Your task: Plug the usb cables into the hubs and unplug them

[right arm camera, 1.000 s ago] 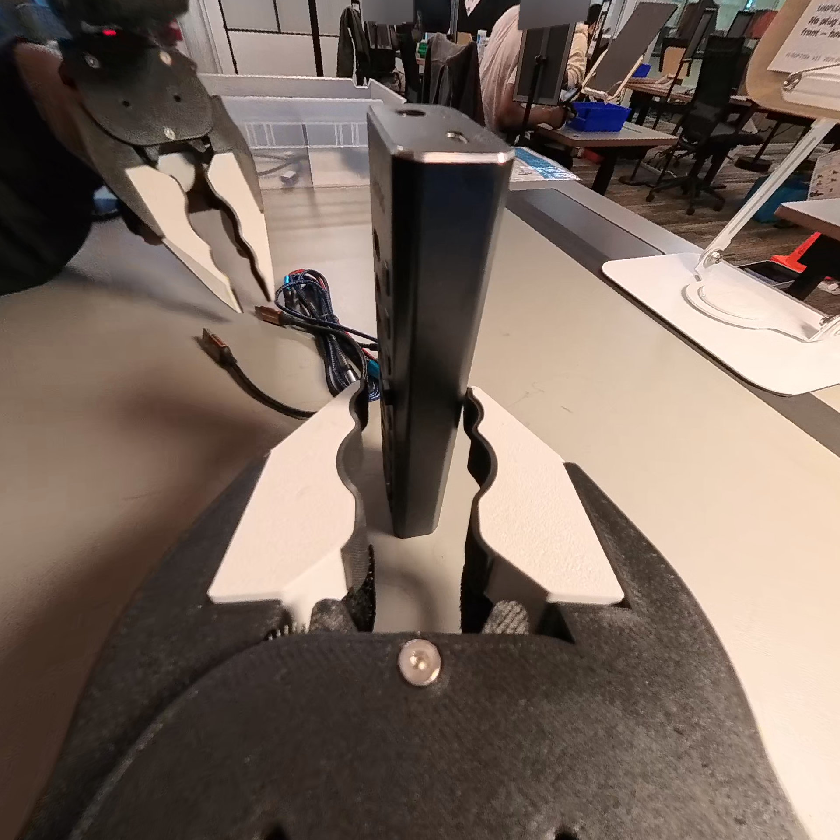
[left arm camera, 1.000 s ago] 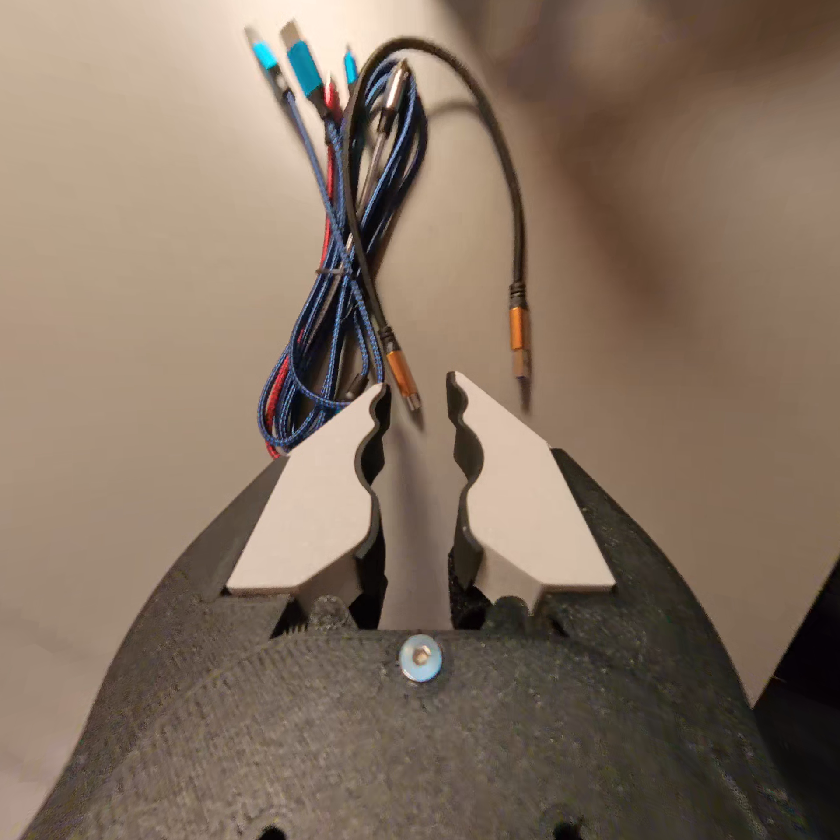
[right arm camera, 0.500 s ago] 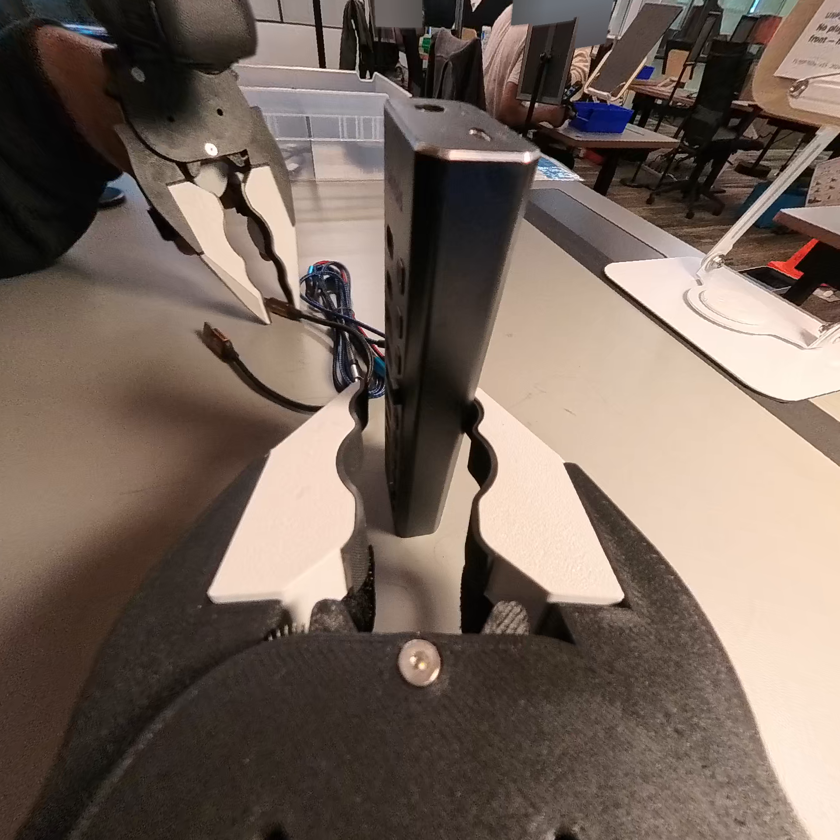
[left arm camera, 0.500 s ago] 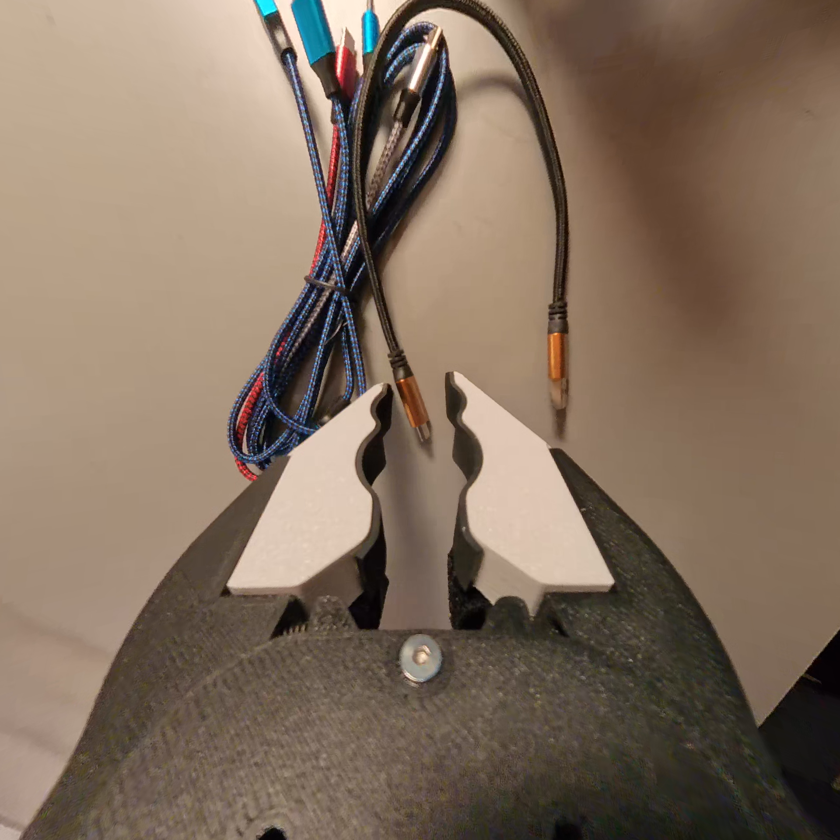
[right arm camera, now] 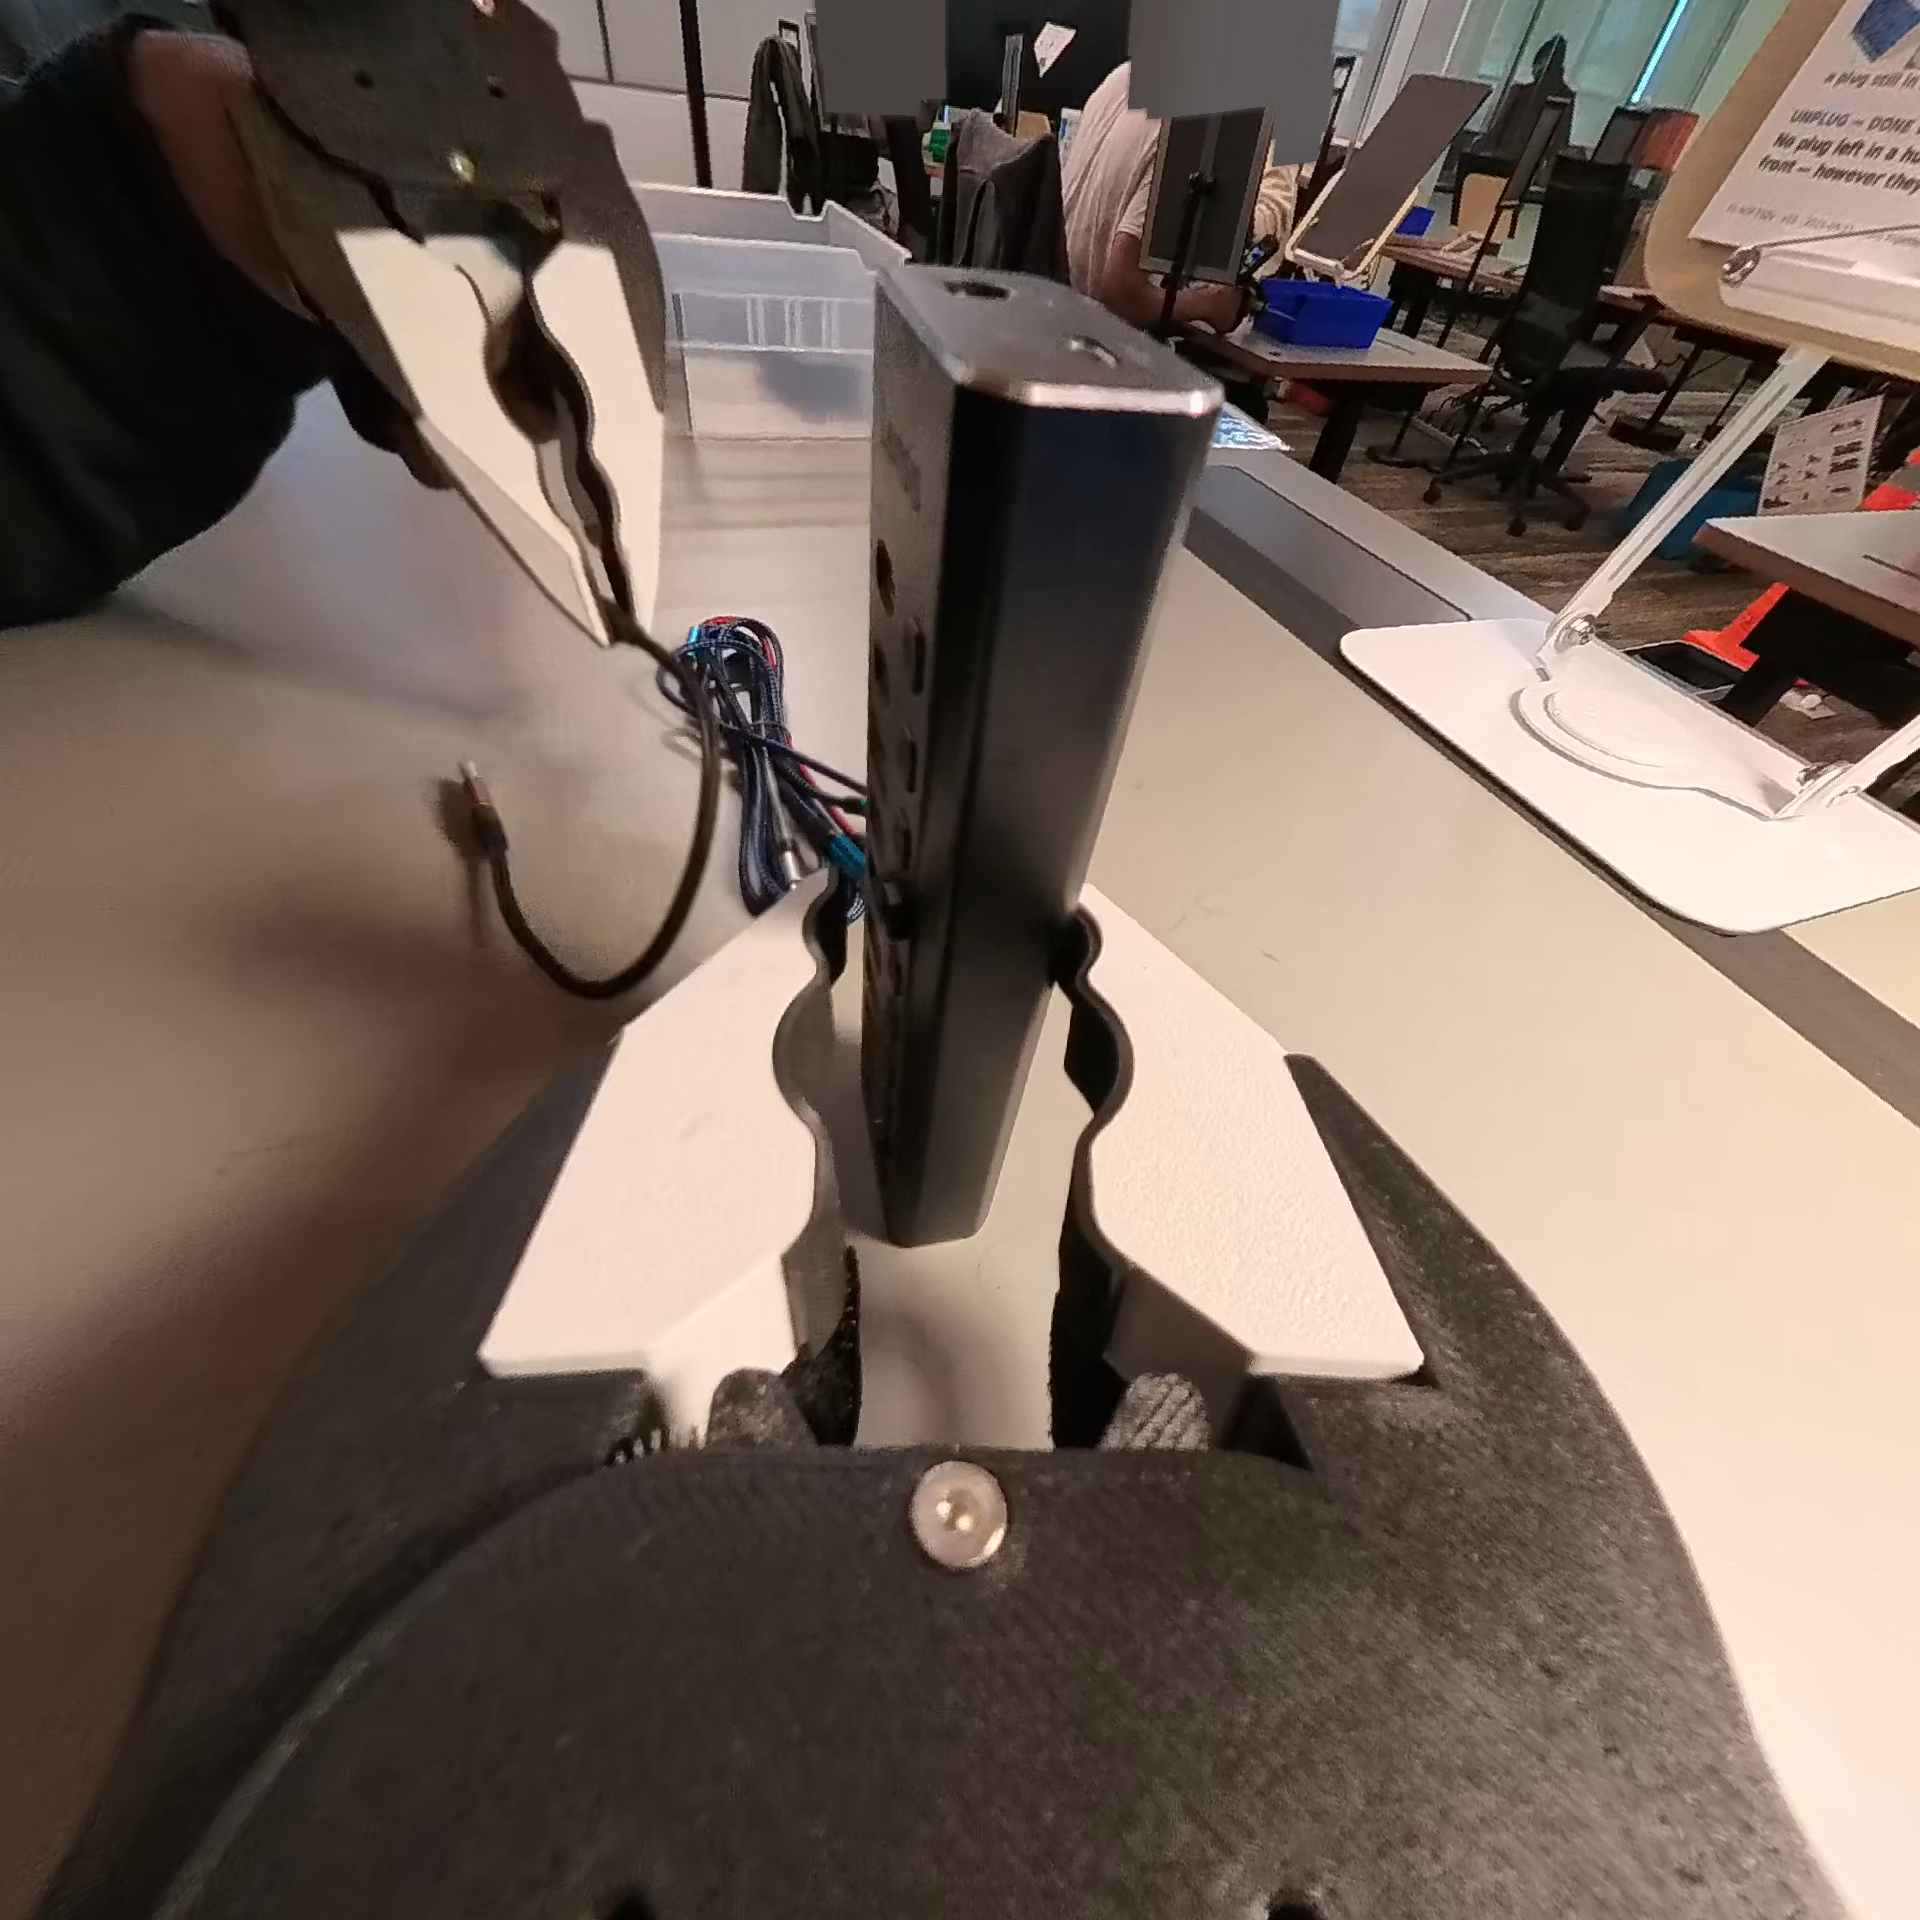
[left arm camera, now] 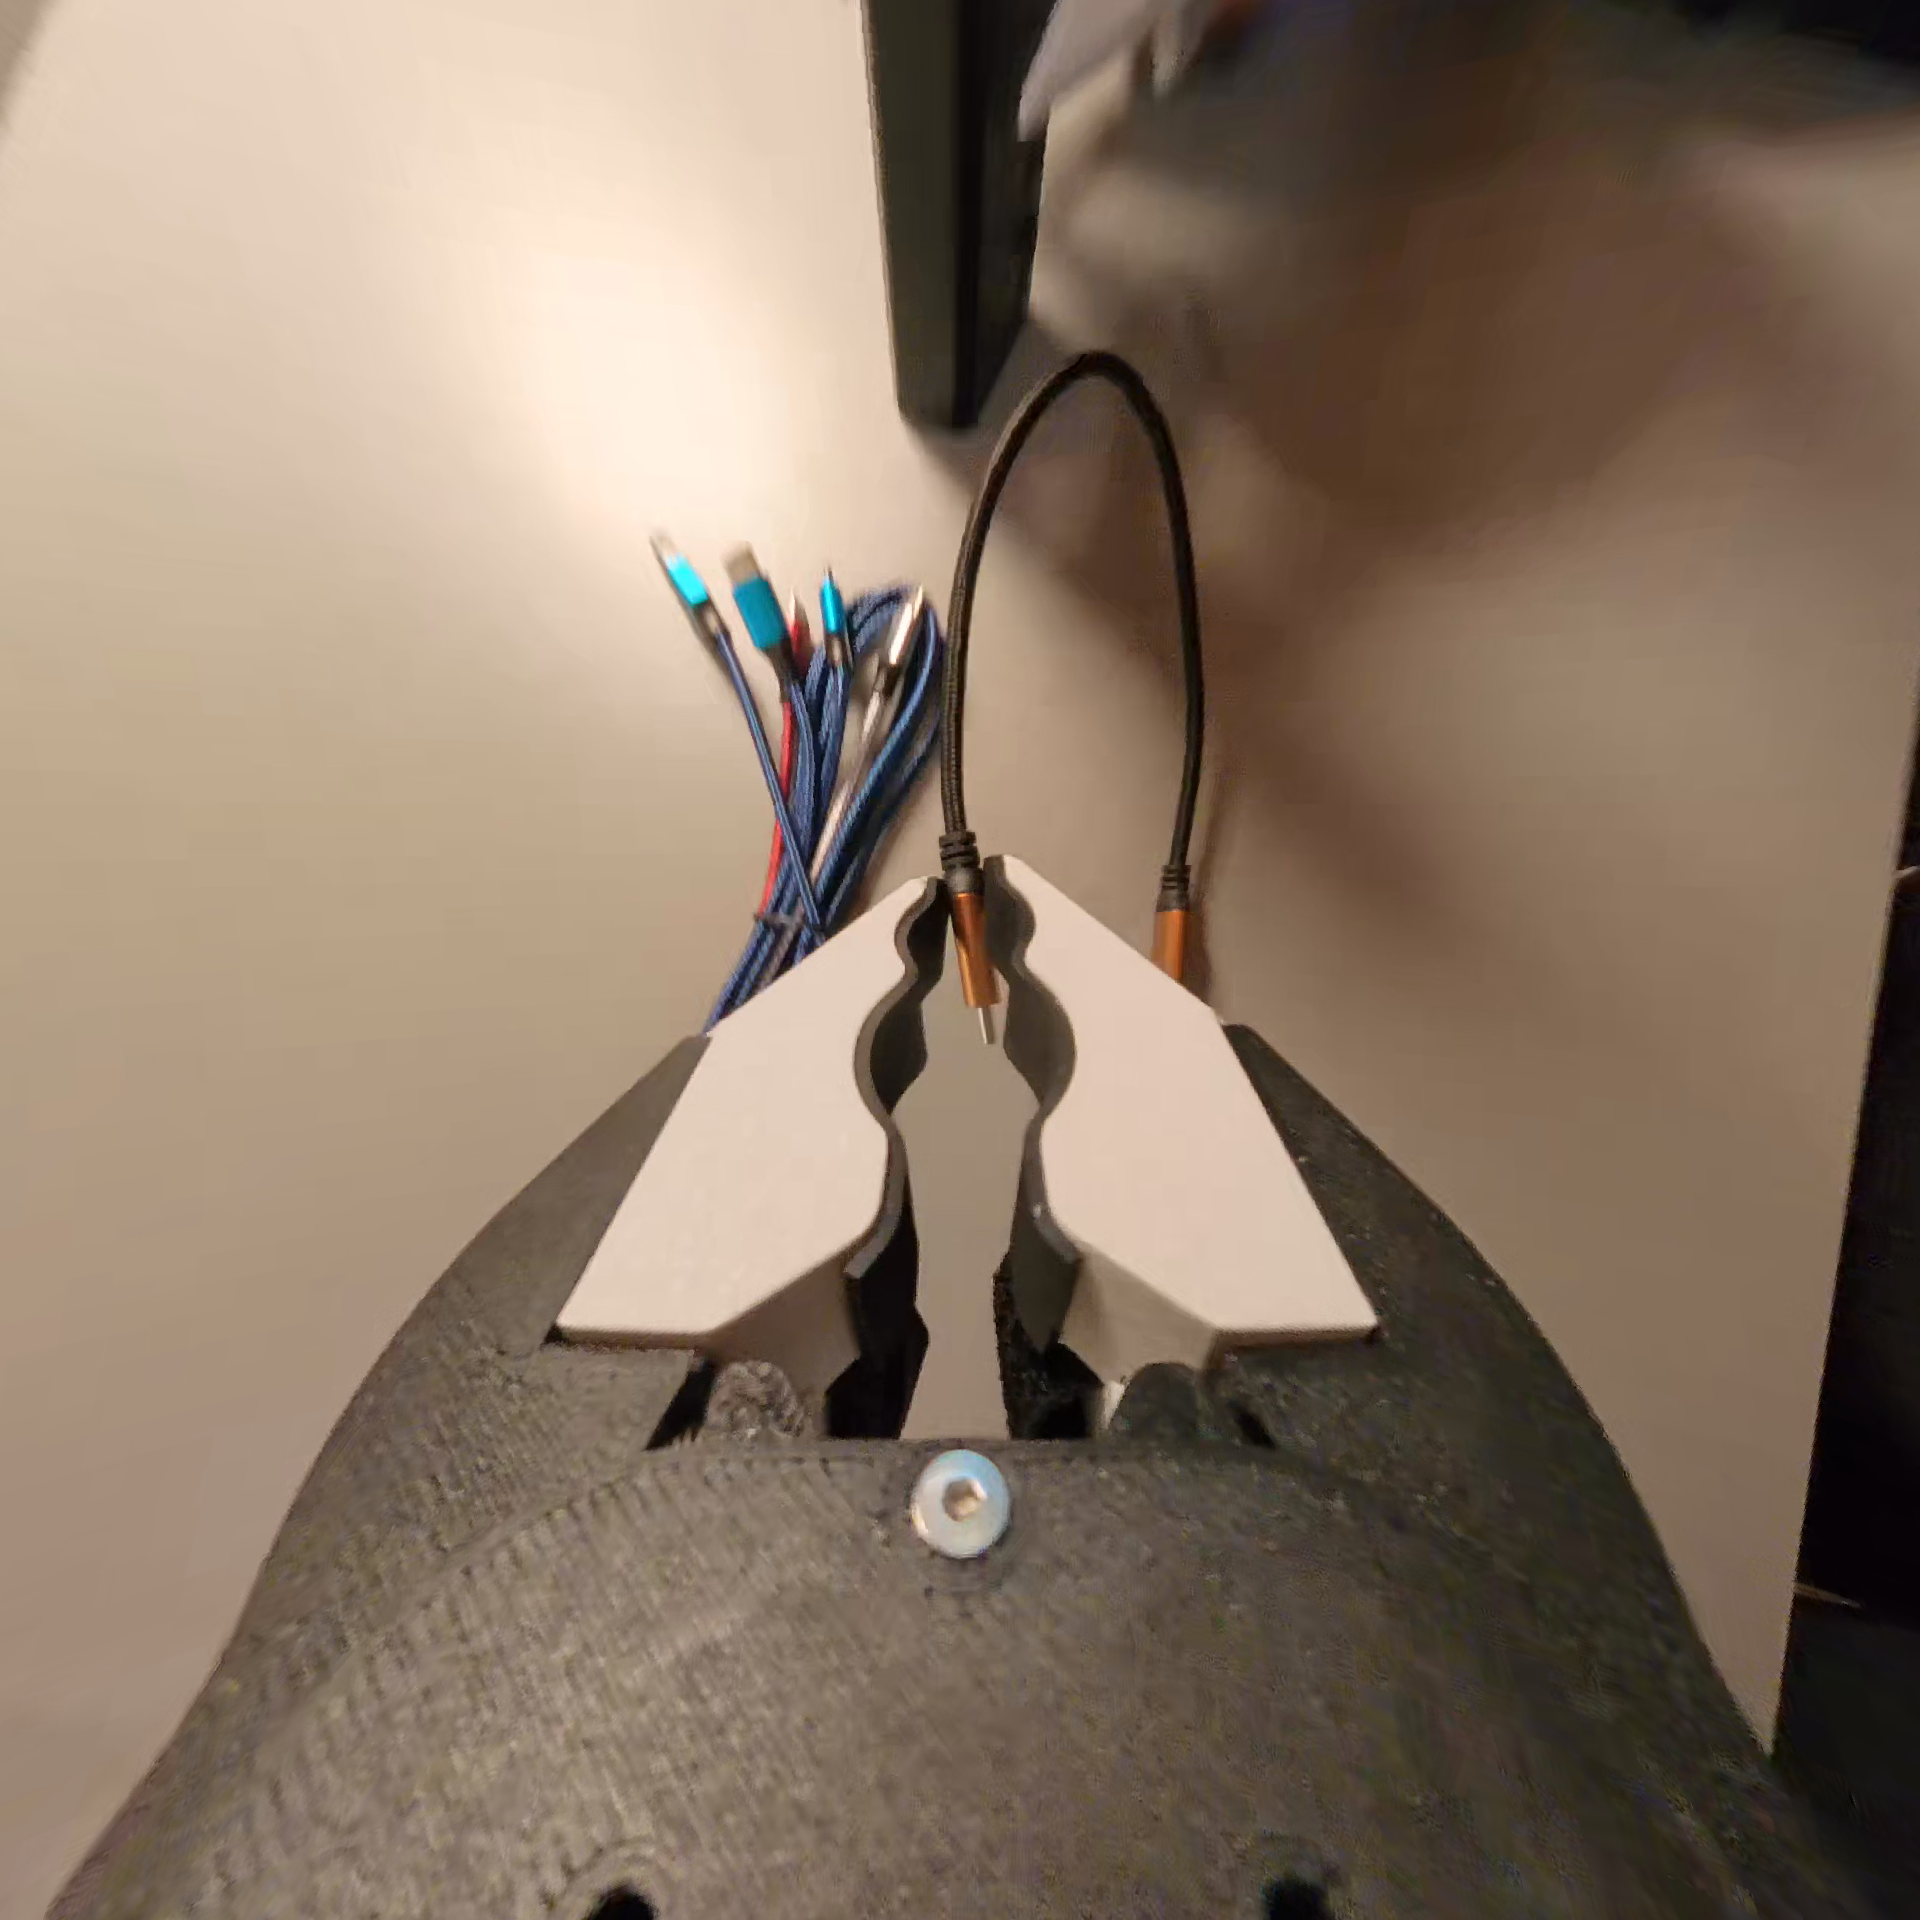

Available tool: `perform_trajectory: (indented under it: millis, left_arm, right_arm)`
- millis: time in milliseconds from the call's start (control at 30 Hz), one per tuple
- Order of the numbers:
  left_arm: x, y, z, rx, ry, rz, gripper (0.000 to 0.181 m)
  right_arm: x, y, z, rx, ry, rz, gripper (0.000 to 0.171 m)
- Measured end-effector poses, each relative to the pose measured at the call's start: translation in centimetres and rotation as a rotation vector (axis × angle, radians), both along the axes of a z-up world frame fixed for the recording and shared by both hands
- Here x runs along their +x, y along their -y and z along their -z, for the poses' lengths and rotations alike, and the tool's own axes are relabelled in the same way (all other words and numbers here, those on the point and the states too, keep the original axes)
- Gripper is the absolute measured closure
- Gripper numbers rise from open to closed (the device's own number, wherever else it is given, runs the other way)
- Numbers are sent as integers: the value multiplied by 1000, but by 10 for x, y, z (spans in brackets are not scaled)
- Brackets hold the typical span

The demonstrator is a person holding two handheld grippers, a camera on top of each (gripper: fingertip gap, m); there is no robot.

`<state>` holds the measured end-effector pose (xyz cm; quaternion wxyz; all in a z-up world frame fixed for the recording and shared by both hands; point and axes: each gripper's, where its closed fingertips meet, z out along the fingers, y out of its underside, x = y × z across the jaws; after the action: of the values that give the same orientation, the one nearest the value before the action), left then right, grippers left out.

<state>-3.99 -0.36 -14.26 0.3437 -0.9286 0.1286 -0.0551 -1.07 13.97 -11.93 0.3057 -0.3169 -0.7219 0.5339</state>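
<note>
Left gripper point(left arm camera: 964, 894) is pinching the black cable's orange plug point(left arm camera: 971, 951), lifted beside the hub. Right gripper point(right arm camera: 951, 935) is clamped on the upright black USB hub point(right arm camera: 997, 748). Plug tip points back into the claw, so it'll probably miss the ports unless reoriented.
</note>
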Motion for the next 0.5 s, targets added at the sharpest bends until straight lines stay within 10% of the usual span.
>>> perform_trajectory:
  millis: [33, 500]
  left_arm:
    - [2, -3, -11, 58, 6, 26, 171]
    - [39, -37, -133, 747, 254, 364, 172]
  right_arm:
    - [0, 0, -1, -2, -7, 1, 131]
    - [4, 0, -7, -2, -35, -12, 129]
